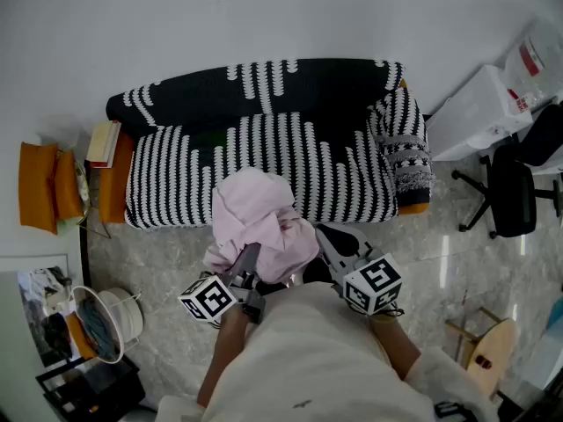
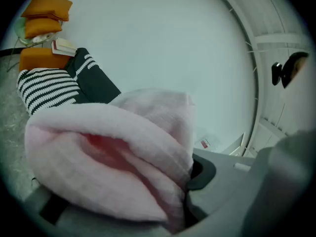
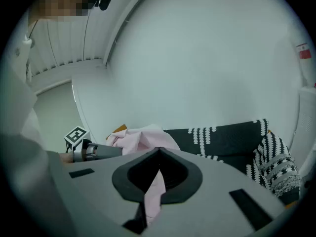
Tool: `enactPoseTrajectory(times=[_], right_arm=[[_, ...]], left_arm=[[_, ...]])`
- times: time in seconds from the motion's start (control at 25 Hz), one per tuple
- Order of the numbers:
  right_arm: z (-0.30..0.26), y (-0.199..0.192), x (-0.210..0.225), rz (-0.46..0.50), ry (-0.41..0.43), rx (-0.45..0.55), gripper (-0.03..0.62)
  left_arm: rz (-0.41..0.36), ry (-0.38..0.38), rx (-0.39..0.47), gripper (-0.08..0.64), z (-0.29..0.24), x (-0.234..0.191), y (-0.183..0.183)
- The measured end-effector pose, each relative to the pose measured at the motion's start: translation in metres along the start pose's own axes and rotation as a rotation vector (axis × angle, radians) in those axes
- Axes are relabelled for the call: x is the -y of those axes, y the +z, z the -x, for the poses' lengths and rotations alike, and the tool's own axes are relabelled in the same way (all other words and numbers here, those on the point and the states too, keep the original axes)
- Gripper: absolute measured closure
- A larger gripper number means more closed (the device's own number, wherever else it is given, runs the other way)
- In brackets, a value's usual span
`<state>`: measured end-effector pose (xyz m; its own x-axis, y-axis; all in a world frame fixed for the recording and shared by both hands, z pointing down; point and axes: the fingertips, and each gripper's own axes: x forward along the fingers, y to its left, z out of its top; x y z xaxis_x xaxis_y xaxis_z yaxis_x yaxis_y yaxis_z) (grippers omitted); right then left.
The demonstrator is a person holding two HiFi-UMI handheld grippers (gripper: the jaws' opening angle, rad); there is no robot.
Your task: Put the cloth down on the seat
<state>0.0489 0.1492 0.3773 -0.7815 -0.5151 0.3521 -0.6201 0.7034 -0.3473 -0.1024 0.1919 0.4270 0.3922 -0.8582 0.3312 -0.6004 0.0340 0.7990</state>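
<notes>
Cloth (image 1: 257, 218) in left tongs (image 1: 249, 255); right tongs (image 1: 322, 234)

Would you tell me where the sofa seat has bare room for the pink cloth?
The striped seat is bare on both sides of the held pink cloth: leftward to the books at the crowded end, rightward to the draped armrest. The cloth hides its front middle.

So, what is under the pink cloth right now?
The pink cloth overlaps the front edge of the striped seat and some marble floor. Whatever lies on that covered part cannot be seen.
</notes>
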Motion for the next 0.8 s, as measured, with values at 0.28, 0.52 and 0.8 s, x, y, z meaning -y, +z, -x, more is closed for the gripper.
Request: enactPoseTrajectory(times=[0.28, 0.52, 0.8], right_arm=[[0.004, 0.001, 0.006, 0.006, 0.005, -0.005, 0.586], [0.01, 0.0, 0.011, -0.037, 0.007, 0.014, 0.584], [0.02, -0.006, 0.026, -0.061, -0.004, 0.004, 0.584]], left_arm=[[-0.011, 0.018, 0.013, 0.38, -0.001, 0.004, -0.002], [-0.033, 0.032, 0.008, 0.379, -0.003, 0.008, -0.01], [-0.019, 0.051, 0.017, 0.379, -0.008, 0.011, -0.018]])
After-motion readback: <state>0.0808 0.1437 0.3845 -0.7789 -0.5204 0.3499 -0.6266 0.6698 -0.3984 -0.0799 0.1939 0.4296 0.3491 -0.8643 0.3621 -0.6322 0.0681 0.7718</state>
